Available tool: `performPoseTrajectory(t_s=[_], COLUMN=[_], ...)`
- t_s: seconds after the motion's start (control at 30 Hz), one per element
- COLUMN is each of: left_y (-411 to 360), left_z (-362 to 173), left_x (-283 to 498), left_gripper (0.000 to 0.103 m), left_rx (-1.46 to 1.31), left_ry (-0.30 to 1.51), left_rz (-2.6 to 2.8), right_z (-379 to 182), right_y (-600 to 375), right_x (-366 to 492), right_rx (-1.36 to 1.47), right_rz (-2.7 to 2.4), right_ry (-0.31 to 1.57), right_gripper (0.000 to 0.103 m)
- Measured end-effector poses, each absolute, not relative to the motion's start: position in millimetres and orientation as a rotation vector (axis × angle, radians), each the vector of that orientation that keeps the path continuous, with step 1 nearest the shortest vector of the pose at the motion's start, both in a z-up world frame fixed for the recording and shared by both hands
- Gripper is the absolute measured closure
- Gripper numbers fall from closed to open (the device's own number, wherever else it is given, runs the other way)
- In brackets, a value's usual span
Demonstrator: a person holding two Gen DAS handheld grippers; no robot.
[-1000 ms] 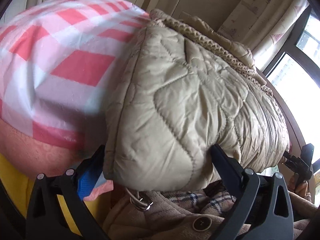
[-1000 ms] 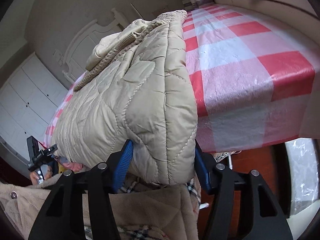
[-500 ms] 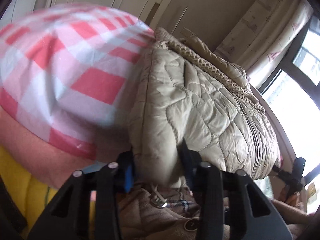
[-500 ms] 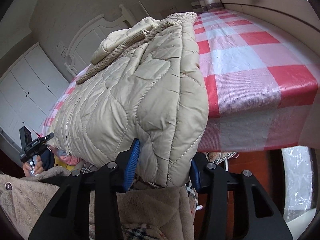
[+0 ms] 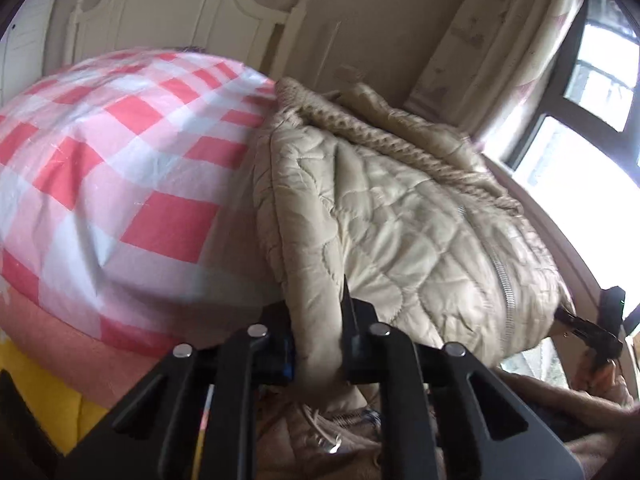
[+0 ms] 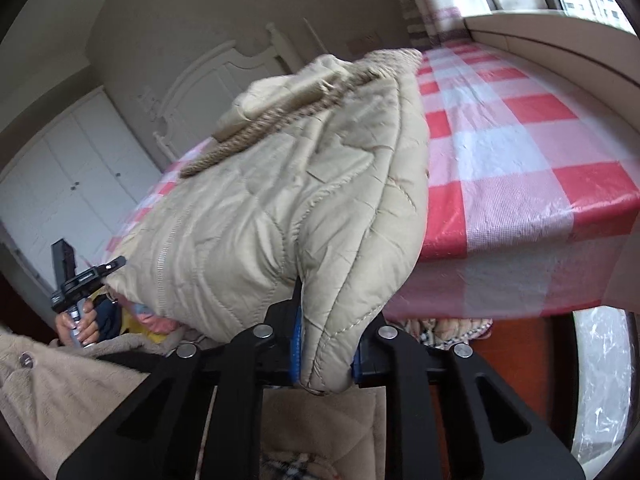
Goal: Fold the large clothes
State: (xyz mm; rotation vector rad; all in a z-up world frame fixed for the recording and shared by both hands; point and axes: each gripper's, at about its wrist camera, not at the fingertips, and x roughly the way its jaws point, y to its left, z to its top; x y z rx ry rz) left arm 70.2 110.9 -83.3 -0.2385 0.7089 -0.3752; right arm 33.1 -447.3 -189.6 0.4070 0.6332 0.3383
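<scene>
Beige and quilted, the jacket [image 5: 400, 216] lay on the red-and-white checked cover [image 5: 120, 168] of the bed, its near hem overhanging the edge toward the person. It looked already doubled on itself, the knitted collar [image 5: 384, 144] bunched at the far end and the zip [image 5: 502, 276] running across the top, so the fold seemed partly made and not yet finished. The left gripper [image 5: 318, 344] was closing, its pads pinching one near corner of the hem; the right gripper [image 6: 326, 344] was closing too, its blue-lined pads [image 6: 296, 342] squeezing the opposite corner. Each corner sat right between the jaws, the bulk of the jacket stretching away ahead of them. Judging by this, what remained was to carry the gripped hem over toward the collar and flatten it.
</scene>
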Motion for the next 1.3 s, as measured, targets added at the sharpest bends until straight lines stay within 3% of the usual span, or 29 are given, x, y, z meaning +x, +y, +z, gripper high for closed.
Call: performPoseTrajectory(t_s=[0.17, 0.33, 0.5, 0.7, 0.87, 0.93, 1.0, 1.03, 1.07, 1.1, 1.13, 1.17, 1.3], left_y=[151.2, 198.8, 212.6, 193.3, 163.2, 156.2, 153.9, 156.4, 159.7, 162.8, 167.7, 179.4, 208.9], left_z=[-55.2, -0.7, 52.1, 39.5, -38.1, -69.0, -87.3, -86.5, -81.8, -75.8, -65.0, -49.5, -1.5], left_x=[31.1, -11.3, 35.3, 210.6, 324.2, 341.3, 348.7, 346.6, 343.2, 339.1, 331.1, 314.6, 277.0], left_gripper=[0.090, 0.090, 0.084, 0.076, 0.074, 0.072, 0.070, 0.066, 0.048, 0.019, 0.003, 0.003, 0.003], left_rx=[-0.416, -0.663, -0.762, -0.970, -0.950, -0.926, -0.930, -0.944, -0.960, -0.959, -0.938, -0.919, -0.920], left_ry=[0.636, 0.403, 0.309, 0.568, 0.786, 0.856, 0.865, 0.837, 0.806, 0.778, 0.741, 0.656, 0.470], left_rz=[-0.517, -0.710, -0.698, -0.475, -0.244, -0.200, -0.219, -0.234, -0.263, -0.267, -0.212, -0.109, -0.030], right_z=[-147.1, -80.4, -9.7, 2.7, -98.4, -136.5, -146.6, -141.1, -136.2, -133.4, -129.4, -121.2, -69.1], right_y=[-443.3, -436.5, -441.1, -442.7, -465.8, -468.9, -479.5, -482.6, -484.6, -486.6, -489.9, -494.8, -511.2], right_x=[-18.3, -58.7, -9.3, 144.0, 274.1, 295.7, 293.3, 289.7, 286.1, 283.0, 277.4, 267.4, 215.6], right_rx=[0.398, 0.439, 0.445, 0.522, 0.709, 0.769, 0.863, 0.866, 0.866, 0.879, 0.906, 0.922, 0.894], right_rz=[0.522, 0.646, 0.586, 0.353, 0.092, 0.083, 0.109, 0.126, 0.147, 0.167, 0.196, 0.198, 0.185], right_ry=[0.454, 0.191, 0.092, 0.295, 0.622, 0.756, 0.760, 0.738, 0.724, 0.715, 0.699, 0.651, 0.383], right_gripper=[0.084, 0.084, 0.085, 0.084, 0.084, 0.084, 0.083, 0.079, 0.068, 0.059, 0.027, 0.004, 0.004])
